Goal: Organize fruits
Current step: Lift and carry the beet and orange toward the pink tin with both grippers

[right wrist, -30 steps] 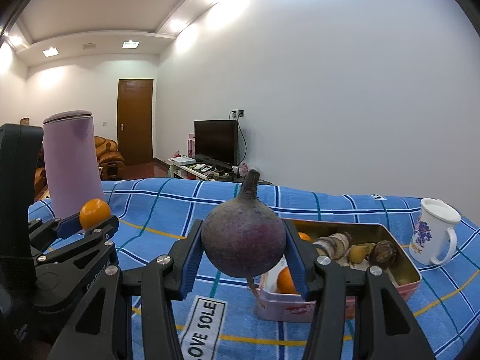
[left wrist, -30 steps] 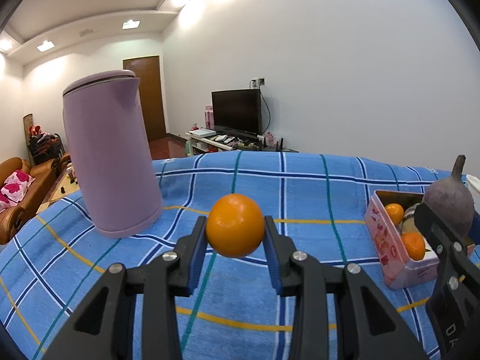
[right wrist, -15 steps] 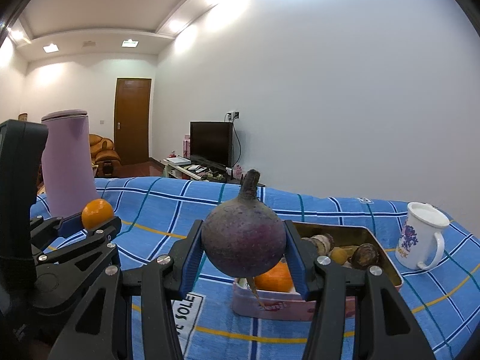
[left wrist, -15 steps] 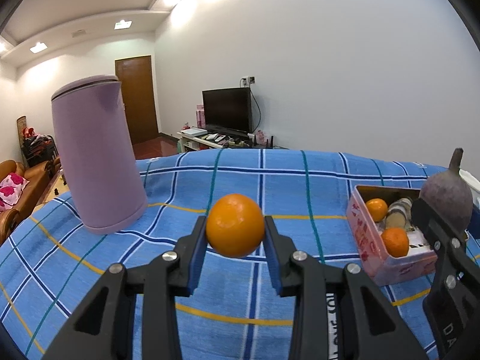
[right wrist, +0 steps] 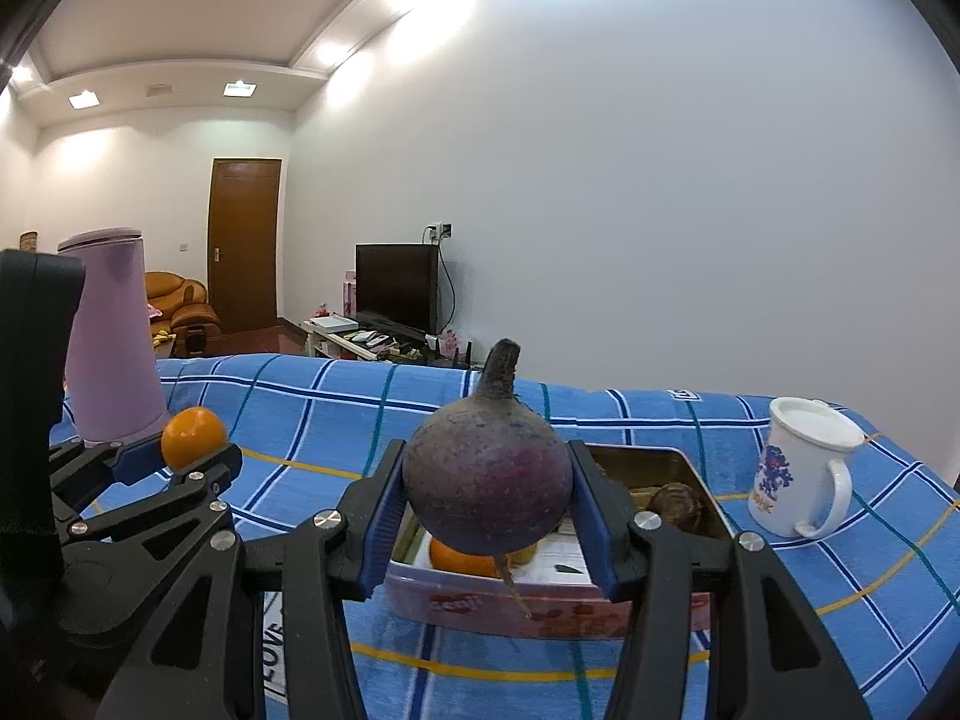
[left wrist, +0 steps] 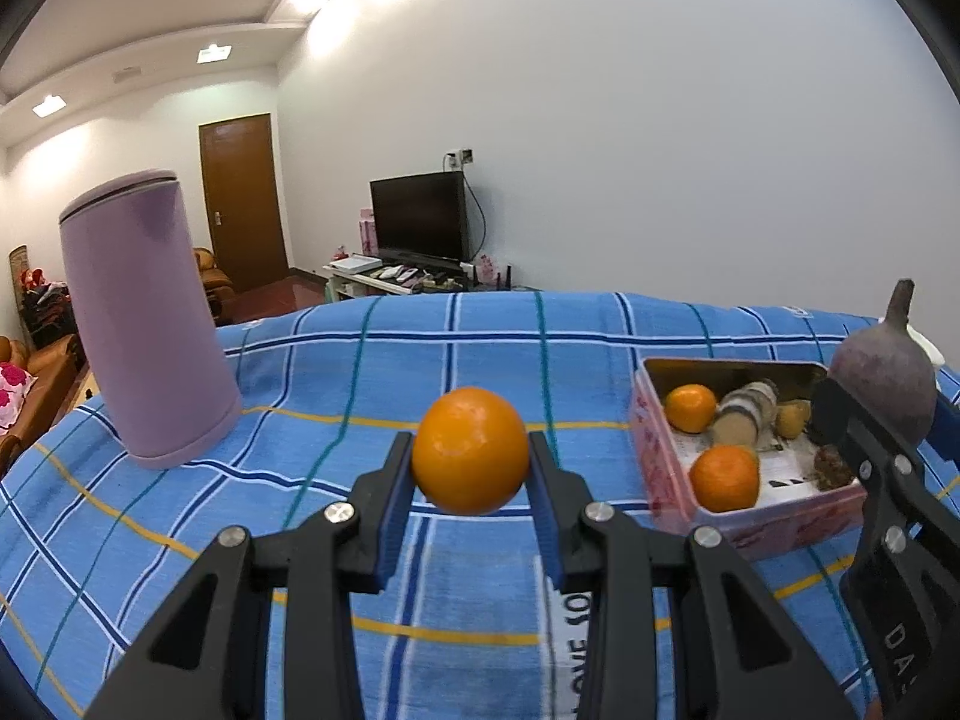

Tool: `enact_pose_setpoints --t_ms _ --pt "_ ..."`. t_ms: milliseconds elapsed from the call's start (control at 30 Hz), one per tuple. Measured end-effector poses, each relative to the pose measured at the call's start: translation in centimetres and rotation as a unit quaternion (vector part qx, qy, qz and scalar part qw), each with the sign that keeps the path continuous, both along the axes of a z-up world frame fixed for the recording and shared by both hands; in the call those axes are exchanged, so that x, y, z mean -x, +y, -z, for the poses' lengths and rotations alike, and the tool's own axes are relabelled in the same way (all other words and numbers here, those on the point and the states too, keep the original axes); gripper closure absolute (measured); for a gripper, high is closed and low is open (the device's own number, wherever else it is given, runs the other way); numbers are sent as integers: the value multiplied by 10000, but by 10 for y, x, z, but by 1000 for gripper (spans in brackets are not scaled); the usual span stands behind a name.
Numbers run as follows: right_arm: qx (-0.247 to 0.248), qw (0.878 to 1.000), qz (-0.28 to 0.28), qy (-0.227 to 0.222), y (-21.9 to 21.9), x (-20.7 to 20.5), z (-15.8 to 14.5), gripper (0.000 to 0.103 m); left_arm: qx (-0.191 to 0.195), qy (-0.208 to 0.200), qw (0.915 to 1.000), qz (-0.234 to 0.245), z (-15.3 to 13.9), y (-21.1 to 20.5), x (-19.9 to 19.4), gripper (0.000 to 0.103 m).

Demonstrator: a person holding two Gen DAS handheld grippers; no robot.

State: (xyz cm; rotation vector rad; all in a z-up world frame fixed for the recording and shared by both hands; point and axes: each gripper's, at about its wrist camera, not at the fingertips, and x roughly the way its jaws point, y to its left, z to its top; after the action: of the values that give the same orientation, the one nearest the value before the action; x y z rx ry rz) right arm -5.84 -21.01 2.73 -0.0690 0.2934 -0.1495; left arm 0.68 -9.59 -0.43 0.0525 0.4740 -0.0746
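1. Writing: the blue plaid cloth [left wrist: 360, 360] carried a white printed patch below the grippers; in the left wrist view only "OVE SO" could be read, in the right wrist view only "LOVE". The right gripper's black body showed "DA" in the left wrist view, rest cut off. The white mug [right wrist: 801, 474] had a purple flower print w/ small lettering under it, too small to read. The pink tin [left wrist: 744, 516] had printing on its side, illegible.
2. Pose: no hands or sleeves in frame. Both grippers were above the cloth, pointing slightly down, side by side; left gripper [right wrist: 195, 462] sat at 9 o'clock of the right one.
3. Left gripper [left wrist: 471, 501]: jaws partly apart, blue pads pressed on both sides of an orange [left wrist: 471, 450], held clear of the cloth.
4. Right gripper [right wrist: 486, 516]: jaws a bit wider, pads clamped on a dark purple beet [right wrist: 486, 480], stem up, thin root hanging down, just over the tin's near end.
5. Tin was at approx 3 o'clock of the held orange. Inside: two oranges, one at the back [left wrist: 691, 408] and one nearer [left wrist: 723, 477], plus brownish items I couldn't ID.
6. A lilac kettle [left wrist: 144, 324] stood upright at approx 10 o'clock of the held orange, well apart. Mug stood at approx 3 o'clock of the tin, near it.
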Motion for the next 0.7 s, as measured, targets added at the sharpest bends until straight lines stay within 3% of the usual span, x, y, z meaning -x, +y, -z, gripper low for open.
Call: enact_pose_setpoints --t_ms 700 --pt "96 9992 381 -36 -46 12 -4 50 -38 25 9989 468 -2 -58 6 65"
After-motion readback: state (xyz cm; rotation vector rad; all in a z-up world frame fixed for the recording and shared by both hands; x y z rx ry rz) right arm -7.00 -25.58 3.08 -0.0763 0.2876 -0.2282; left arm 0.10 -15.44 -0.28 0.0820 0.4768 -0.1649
